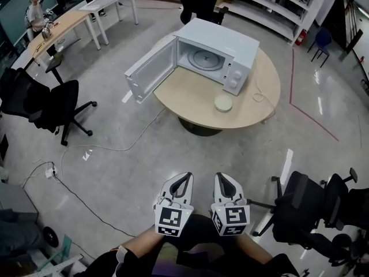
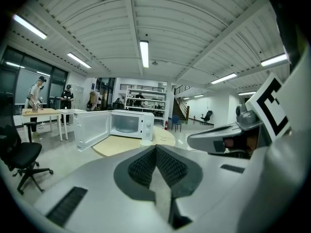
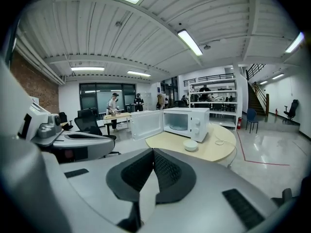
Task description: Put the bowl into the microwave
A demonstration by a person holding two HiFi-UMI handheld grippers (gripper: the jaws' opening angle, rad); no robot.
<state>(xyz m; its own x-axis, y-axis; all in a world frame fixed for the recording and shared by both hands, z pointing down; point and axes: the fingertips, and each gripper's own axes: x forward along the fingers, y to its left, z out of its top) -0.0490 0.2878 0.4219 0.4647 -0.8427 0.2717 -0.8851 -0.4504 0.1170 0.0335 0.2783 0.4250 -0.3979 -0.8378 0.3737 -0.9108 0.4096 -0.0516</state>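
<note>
**Grippers held low, bowl on the round table**

Head view: the left gripper (image 1: 184, 179) and the right gripper (image 1: 222, 179) sit side by side at the lower centre of the frame, over bare floor and well apart from the table (image 1: 190, 100). In each gripper view the ribbed pads meet at the tip – both claws are closed, with nothing between them. The bowl (image 1: 223, 103), pale and round, rests on the tabletop just in front of the microwave's control panel, toward the right of the frame. The microwave (image 1: 228, 45) stands at the table's far edge; its door (image 1: 151, 69) is swung wide to the left, and its cavity shows the turntable. Black office chairs (image 1: 52, 105) flank the scene – one at left, another at lower right.
</note>
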